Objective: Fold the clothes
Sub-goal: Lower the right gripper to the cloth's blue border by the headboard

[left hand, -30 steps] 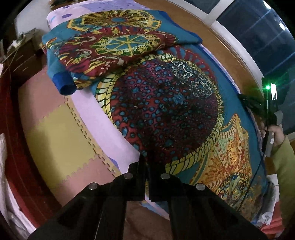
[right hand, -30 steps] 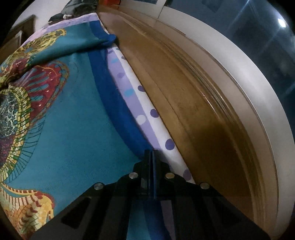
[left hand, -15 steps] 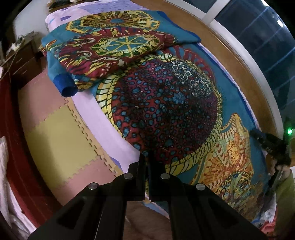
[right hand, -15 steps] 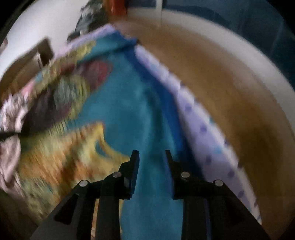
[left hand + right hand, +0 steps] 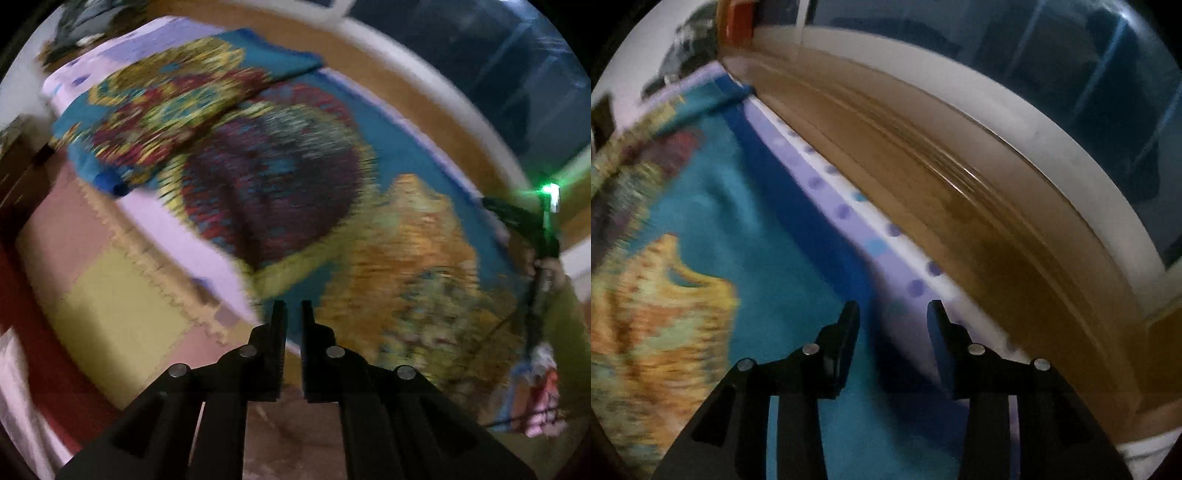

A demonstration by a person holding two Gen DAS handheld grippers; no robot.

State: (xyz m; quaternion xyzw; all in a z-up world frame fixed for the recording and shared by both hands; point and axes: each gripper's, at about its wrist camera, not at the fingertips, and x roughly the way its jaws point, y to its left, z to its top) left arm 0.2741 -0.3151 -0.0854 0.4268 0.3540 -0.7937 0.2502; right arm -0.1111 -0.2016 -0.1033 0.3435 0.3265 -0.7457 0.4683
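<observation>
While tilted steeply over the cloth, both grippers' fingers parting, empty.

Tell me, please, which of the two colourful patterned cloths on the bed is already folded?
The smaller patterned cloth at the bed's far end, bunched in layers; the large teal one lies spread flat.
</observation>
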